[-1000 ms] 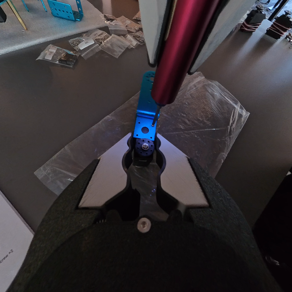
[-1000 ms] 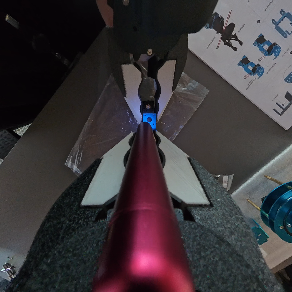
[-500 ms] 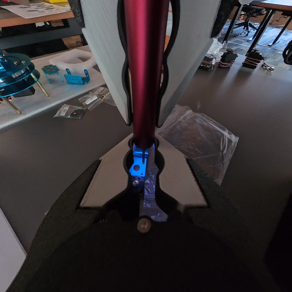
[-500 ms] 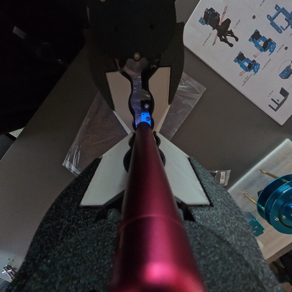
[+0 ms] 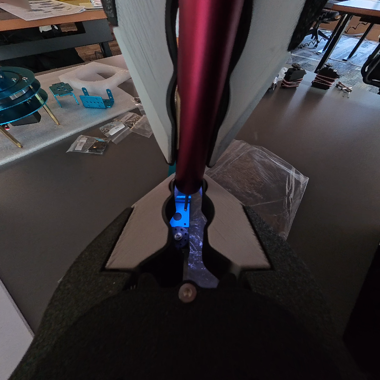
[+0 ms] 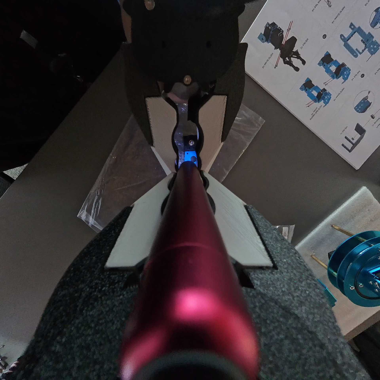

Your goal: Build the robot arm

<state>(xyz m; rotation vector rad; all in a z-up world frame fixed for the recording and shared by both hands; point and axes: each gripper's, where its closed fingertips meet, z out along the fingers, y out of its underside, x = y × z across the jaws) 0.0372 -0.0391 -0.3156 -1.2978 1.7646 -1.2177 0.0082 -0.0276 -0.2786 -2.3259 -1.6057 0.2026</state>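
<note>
Left wrist view: left gripper [image 5: 186, 207] pinches a bright blue perforated metal bracket [image 5: 181, 216] w/ black servo horn [image 5: 180, 236]; stiff, light, small, best held by its flat sides.

Right wrist view: right gripper [image 6: 188, 178] clamps a smooth magenta aluminium screwdriver [image 6: 185, 246], tip at the bracket; slick barrel.

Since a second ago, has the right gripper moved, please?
Yes: the right gripper now nearly meets the left gripper, hiding more of the plastic bag behind it.
</note>
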